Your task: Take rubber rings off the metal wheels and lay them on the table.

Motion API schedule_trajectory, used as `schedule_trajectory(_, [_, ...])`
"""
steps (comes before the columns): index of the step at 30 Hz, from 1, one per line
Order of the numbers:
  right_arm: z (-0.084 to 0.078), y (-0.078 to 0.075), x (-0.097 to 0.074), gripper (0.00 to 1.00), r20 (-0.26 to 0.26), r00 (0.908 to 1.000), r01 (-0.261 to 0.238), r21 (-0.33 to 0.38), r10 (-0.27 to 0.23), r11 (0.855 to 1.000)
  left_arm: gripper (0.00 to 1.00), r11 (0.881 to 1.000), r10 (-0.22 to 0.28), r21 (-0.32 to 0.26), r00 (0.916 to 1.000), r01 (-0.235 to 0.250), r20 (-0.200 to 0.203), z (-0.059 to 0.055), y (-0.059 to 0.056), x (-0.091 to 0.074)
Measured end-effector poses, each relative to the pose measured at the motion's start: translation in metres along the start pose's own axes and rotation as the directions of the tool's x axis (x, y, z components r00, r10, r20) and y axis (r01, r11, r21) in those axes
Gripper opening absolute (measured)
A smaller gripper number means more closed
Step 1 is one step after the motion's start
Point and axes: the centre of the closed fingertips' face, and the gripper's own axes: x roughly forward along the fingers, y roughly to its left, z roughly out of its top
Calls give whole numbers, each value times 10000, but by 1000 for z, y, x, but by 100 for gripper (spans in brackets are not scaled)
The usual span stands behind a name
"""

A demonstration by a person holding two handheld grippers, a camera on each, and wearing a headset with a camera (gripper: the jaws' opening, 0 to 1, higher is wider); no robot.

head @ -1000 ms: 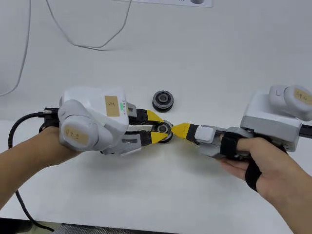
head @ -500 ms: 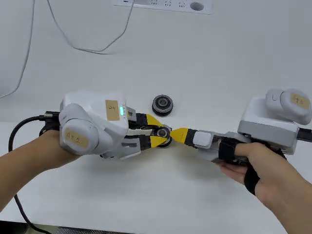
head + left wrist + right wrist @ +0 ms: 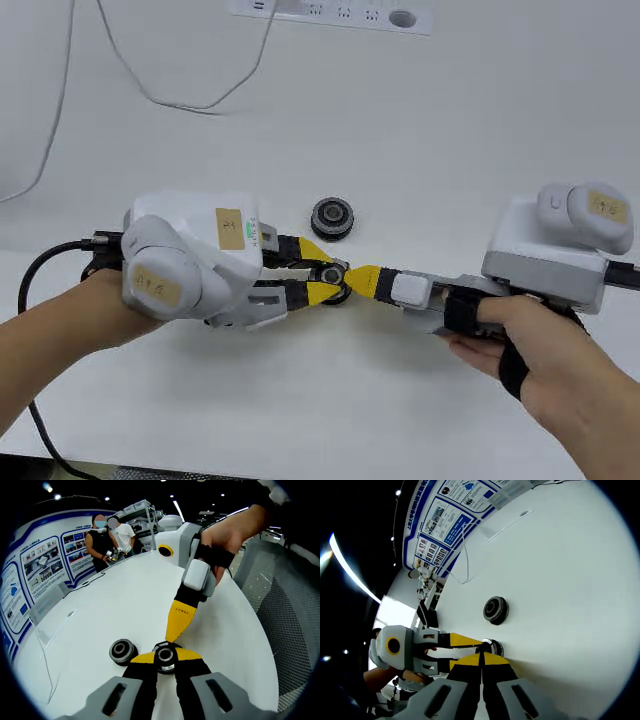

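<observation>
A small metal wheel with a black rubber ring (image 3: 334,275) sits between the yellow tips of my left gripper (image 3: 327,272), which is shut on it just above the table. In the left gripper view the held wheel (image 3: 165,658) lies between my left gripper's (image 3: 165,656) tips. My right gripper (image 3: 352,281) comes in from the right with its jaws pressed together. Its tip touches the wheel's rim (image 3: 169,641). I cannot tell whether it pinches the ring. A second wheel with its black ring (image 3: 332,216) lies flat on the table behind them, as the right gripper view shows (image 3: 495,610).
The white table (image 3: 420,130) stretches behind and to the right. A grey cable (image 3: 150,88) runs across the back left towards a power strip (image 3: 330,14) on the far edge. A black cord (image 3: 40,260) trails from the left gripper.
The head camera has tilted, so the whole picture sits lower. My right gripper has edged slightly left against the held wheel. The left gripper keeps its grip.
</observation>
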Motion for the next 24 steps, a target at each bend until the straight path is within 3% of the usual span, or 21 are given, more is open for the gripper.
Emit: schedule_trajectory(24, [1,5,-1,1,-78,10000,33,-609,-38,9981,13,9995,291,71,9996,-292,69,1,0,-1])
